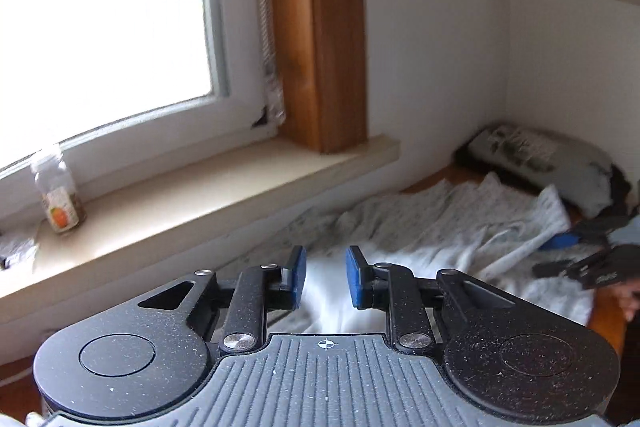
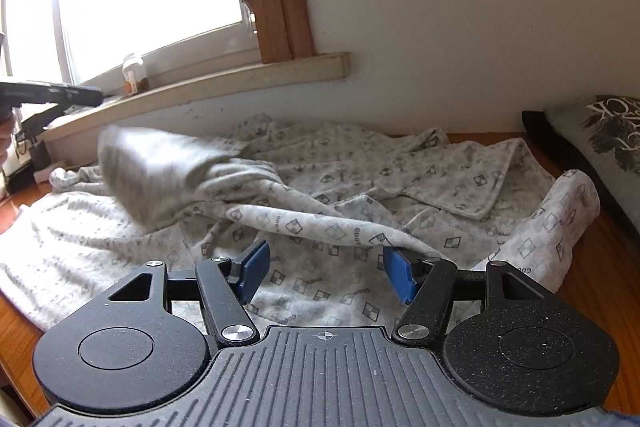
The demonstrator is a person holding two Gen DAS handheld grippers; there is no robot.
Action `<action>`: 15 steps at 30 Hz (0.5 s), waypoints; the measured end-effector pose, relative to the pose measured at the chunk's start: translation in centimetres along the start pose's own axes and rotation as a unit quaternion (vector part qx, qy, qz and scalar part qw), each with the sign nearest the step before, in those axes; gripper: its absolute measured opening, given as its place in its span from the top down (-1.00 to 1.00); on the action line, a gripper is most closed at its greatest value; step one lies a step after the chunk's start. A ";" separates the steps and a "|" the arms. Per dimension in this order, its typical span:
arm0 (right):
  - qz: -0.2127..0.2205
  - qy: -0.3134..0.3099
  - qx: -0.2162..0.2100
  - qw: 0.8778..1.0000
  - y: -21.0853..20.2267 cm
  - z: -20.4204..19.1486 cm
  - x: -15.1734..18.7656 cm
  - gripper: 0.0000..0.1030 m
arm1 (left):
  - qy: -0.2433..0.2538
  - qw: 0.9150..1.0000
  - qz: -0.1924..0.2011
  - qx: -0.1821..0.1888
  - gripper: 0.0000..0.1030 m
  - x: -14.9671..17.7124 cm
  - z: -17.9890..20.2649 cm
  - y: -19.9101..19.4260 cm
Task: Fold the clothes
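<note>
Blue-padded left tongs (image 1: pixel 326 277) hang slightly parted and empty above the pale grey, diamond-printed cotton garment (image 2: pixel 320 195) crumpled on the wooden floor (image 2: pixel 600 267). We judge a fold just dropped; next we need its free edge, near the half-open, empty right tongs (image 2: pixel 326 273).

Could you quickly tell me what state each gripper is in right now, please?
Left gripper: open, blue pads apart, nothing gripped.
Right gripper: open wide above the white patterned cotton garment, not holding it.
</note>
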State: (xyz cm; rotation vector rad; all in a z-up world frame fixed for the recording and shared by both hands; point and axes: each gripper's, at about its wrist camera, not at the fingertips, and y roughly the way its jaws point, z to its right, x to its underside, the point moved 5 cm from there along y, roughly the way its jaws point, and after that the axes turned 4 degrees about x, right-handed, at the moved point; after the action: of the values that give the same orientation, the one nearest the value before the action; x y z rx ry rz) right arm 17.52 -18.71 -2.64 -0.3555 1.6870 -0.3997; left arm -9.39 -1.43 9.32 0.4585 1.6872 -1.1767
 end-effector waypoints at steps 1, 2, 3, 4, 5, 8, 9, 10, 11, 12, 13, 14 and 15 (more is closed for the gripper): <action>0.000 0.000 0.001 1.000 0.0 0.0 0.0 -0.22 | 0.002 1.000 0.003 0.007 0.53 -0.1 0.6 0.0; 0.001 0.000 0.001 1.000 0.0 0.0 0.0 -0.22 | 0.005 1.000 -0.004 0.016 0.53 0.2 1.3 0.7; 0.002 0.000 0.002 1.000 -0.1 0.0 0.0 -0.22 | 0.009 1.000 -0.011 0.025 0.53 0.5 2.1 1.4; 0.003 0.000 0.002 1.000 -0.1 0.0 0.0 -0.22 | 0.012 0.999 -0.018 0.034 0.53 0.8 2.9 2.1; 0.003 -0.001 0.002 1.000 -0.1 0.0 0.0 -0.22 | 0.015 0.999 -0.025 0.043 0.52 1.1 3.6 2.8; 0.001 0.000 0.003 1.000 0.0 0.0 0.0 -0.22 | 0.025 0.997 -0.049 0.062 0.25 2.4 5.6 5.1; 0.000 0.000 0.004 1.000 0.0 0.0 0.0 -0.22 | 0.026 0.996 -0.058 0.064 0.25 2.9 6.1 6.0; -0.001 0.000 0.005 1.000 0.0 0.0 0.0 -0.22 | 0.023 0.995 -0.065 0.070 0.25 3.4 6.5 6.9; -0.001 -0.001 0.006 1.000 0.1 0.0 0.0 -0.22 | 0.019 0.994 -0.071 0.075 0.25 3.8 6.7 7.7; -0.002 -0.002 0.007 1.000 0.1 0.0 0.0 -0.22 | 0.013 0.994 -0.076 0.076 0.25 4.1 6.8 8.4; -0.003 -0.003 0.008 1.000 0.1 0.0 0.0 -0.22 | 0.008 0.994 -0.081 0.080 0.25 4.3 6.9 9.2; -0.004 -0.004 0.009 1.000 0.2 0.0 0.0 -0.22 | 0.003 0.993 -0.085 0.083 0.25 4.6 7.0 9.8; -0.004 -0.004 0.009 1.000 0.2 0.0 0.0 -0.22 | 0.002 0.993 -0.086 0.082 0.25 4.7 7.0 10.1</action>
State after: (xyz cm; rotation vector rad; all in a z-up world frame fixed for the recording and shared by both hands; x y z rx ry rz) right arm 17.51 -18.54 -2.72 -0.3508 1.6744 -0.4190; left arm -0.45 -3.85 0.00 0.4216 1.6672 -1.4485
